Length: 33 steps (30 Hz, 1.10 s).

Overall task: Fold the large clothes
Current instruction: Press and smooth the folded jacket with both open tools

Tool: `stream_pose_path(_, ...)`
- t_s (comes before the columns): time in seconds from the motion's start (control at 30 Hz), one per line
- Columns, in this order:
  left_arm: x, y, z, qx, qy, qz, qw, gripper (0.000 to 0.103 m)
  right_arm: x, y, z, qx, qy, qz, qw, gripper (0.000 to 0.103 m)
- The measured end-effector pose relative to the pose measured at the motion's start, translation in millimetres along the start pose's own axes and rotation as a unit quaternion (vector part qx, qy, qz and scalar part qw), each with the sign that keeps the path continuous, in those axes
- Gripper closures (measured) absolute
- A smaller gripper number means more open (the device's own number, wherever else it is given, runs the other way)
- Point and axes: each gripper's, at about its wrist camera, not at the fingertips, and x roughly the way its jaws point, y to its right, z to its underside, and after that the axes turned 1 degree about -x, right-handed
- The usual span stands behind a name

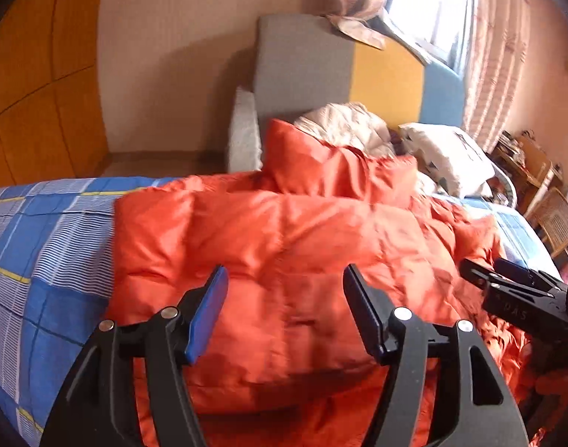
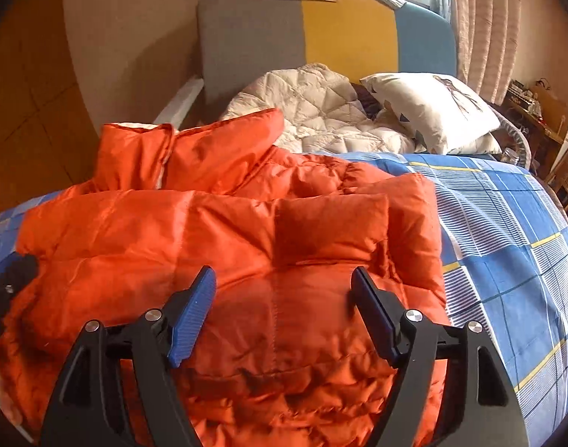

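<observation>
Both sets of fingers stand released over the orange puffer jacket (image 2: 246,260): your right gripper (image 2: 284,290) above its near half, your left gripper (image 1: 284,290) likewise, nothing pinched. The jacket lies on the bed (image 2: 507,223), sleeves apparently folded in, collar (image 2: 194,149) toward the headboard (image 2: 321,37). You seem between folds; next, clamp the near hem and carry it toward the collar.

a blue plaid bedsheet (image 2: 507,223) covers the bed; a white quilt (image 2: 313,111) and printed pillow (image 2: 433,108) lie near the grey-yellow-blue headboard (image 2: 340,29).
</observation>
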Motion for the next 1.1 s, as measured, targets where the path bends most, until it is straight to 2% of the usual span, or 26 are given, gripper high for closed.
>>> stream_pose_path(0.13, 15.6, 9.1, 15.6, 0.006, -0.02, -0.006, 0.9998, 0.039, 6.4, -16.9, 13.4, -0.036, -0.008, 0.008, 0.999, 0.023)
stream_pose_path(0.5, 29.3, 7.4, 28.4, 0.0, -0.032, -0.014, 0.9994, 0.038, 40.9, -13.3, 24.3, -0.045, -0.03, 0.005, 0.999, 0.021)
stream_pose_path(0.57, 21.8, 5.9, 27.5, -0.008, -0.026, -0.012, 0.9996, 0.038, 39.2, -14.8, 23.6, -0.047, -0.032, 0.009, 0.998, 0.021)
stream_pose_path(0.67, 6.0, 4.2, 28.1, -0.016, -0.014, -0.02, 0.9996, 0.033, 33.4, -12.3, 19.8, -0.042, -0.039, 0.004, 0.998, 0.02)
stream_pose_path(0.83, -34.4, 1.8, 35.0, -0.012, 0.013, -0.022, 0.9996, 0.031, 3.3, -4.7, 18.3, -0.026, -0.039, -0.018, 0.999, 0.016)
stream_pose_path(1.1, -94.9, -6.8, 58.0, -0.017, 0.037, -0.018, 0.999, 0.029, -40.6, 20.8, 44.9, -0.016, -0.063, -0.035, 0.997, 0.016)
